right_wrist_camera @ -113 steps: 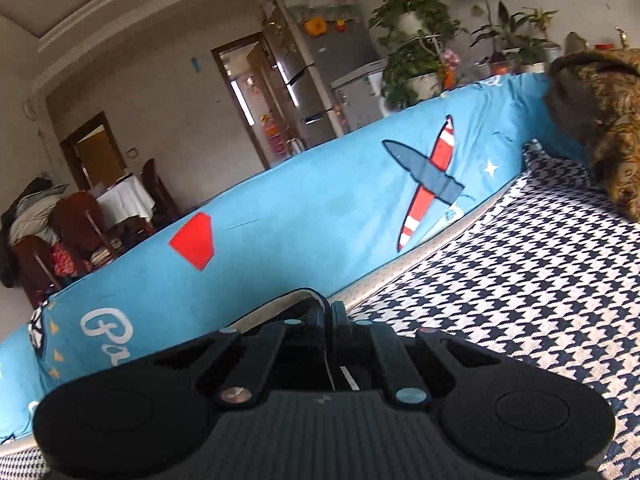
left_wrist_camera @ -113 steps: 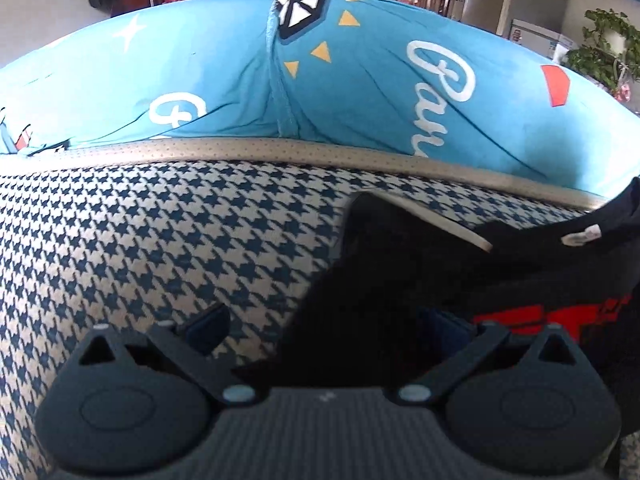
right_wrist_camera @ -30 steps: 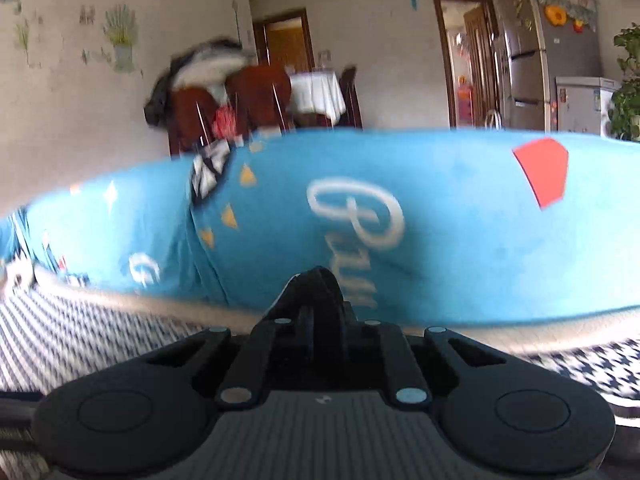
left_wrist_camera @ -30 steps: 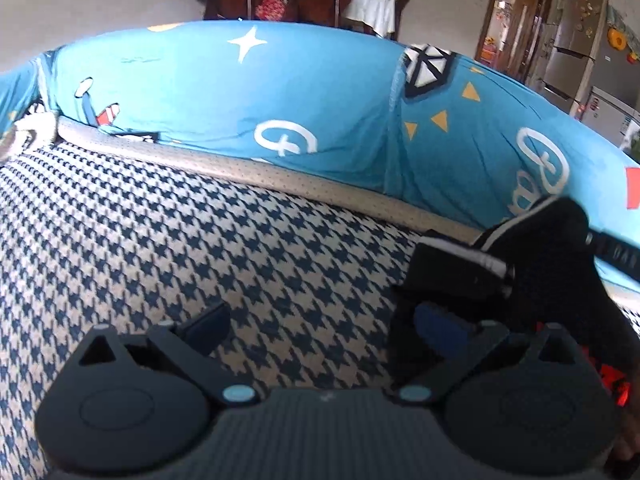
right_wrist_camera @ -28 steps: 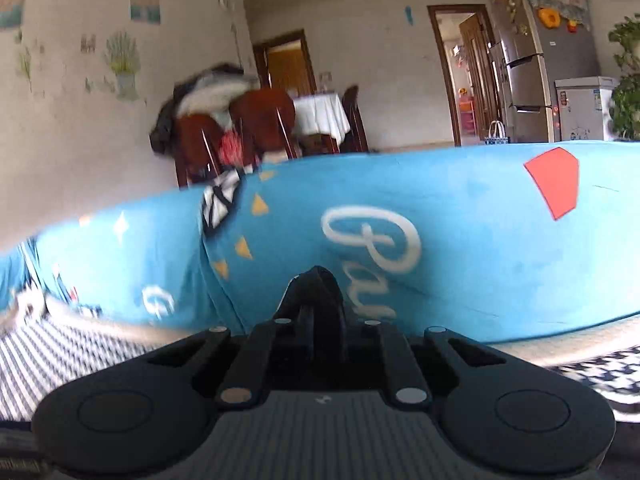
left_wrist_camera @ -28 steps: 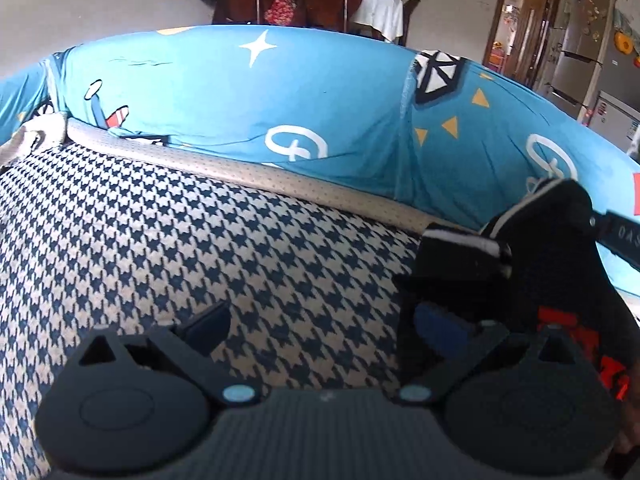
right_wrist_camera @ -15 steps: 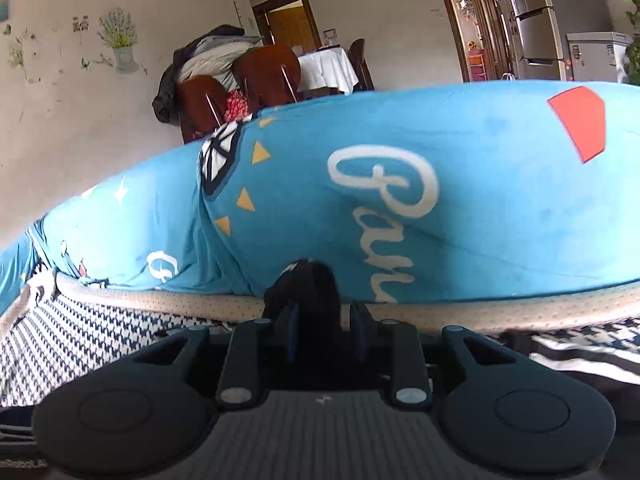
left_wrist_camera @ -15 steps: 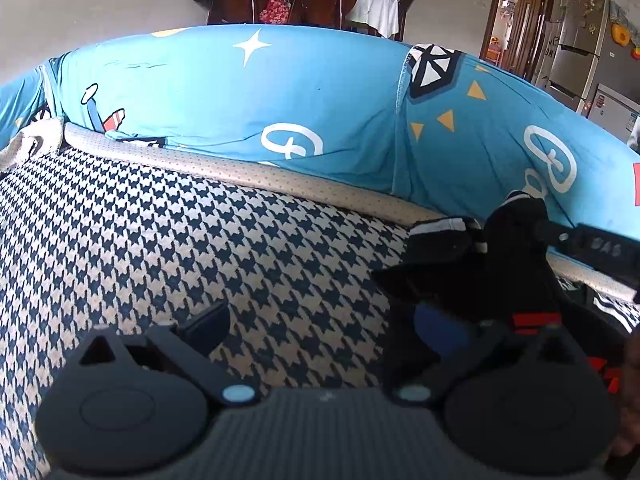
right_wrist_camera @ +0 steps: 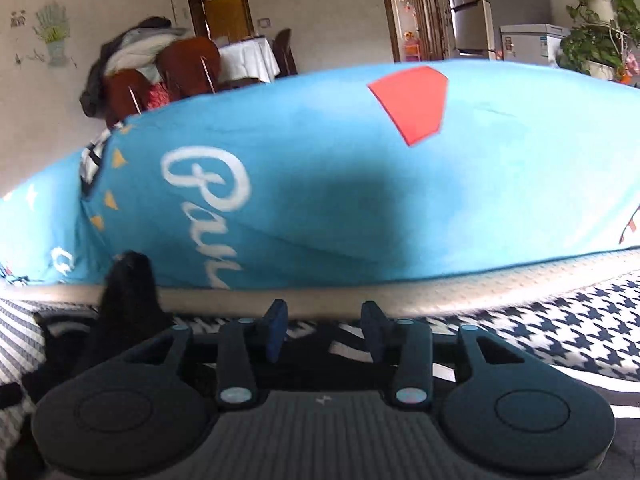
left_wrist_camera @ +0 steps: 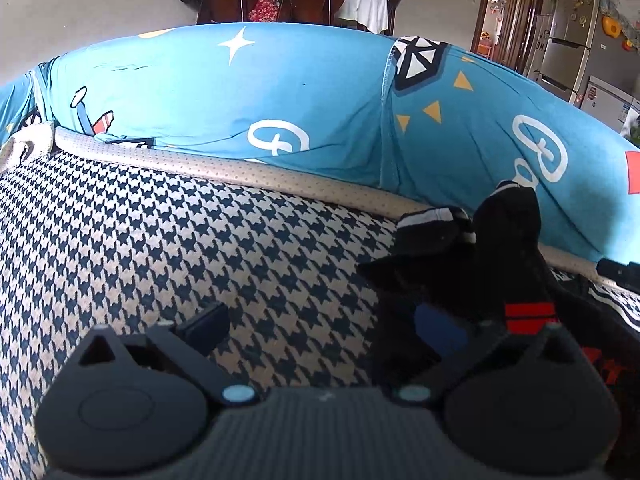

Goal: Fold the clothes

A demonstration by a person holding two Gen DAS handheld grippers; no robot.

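1. A sofa seat with houndstooth cover (left_wrist_camera: 160, 240) runs below a blue printed backrest (left_wrist_camera: 240, 112).
2. The black garment (left_wrist_camera: 460, 264) lies bunched near the backrest, with one peak standing up.
3. The left gripper (left_wrist_camera: 320, 326) has wide jaws; its right pad touches the cloth, but nothing is pinched.
4. The right gripper (right_wrist_camera: 324, 332) is opening its jaws, and no cloth is between them.
5. Risk: the released peak can fall down and spoil the fold, because nothing holds it.

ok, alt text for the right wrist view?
The right tool is opening with nothing between its fingers, above a houndstooth sofa seat. A black garment stands bunched at left, before a blue printed backrest cover.
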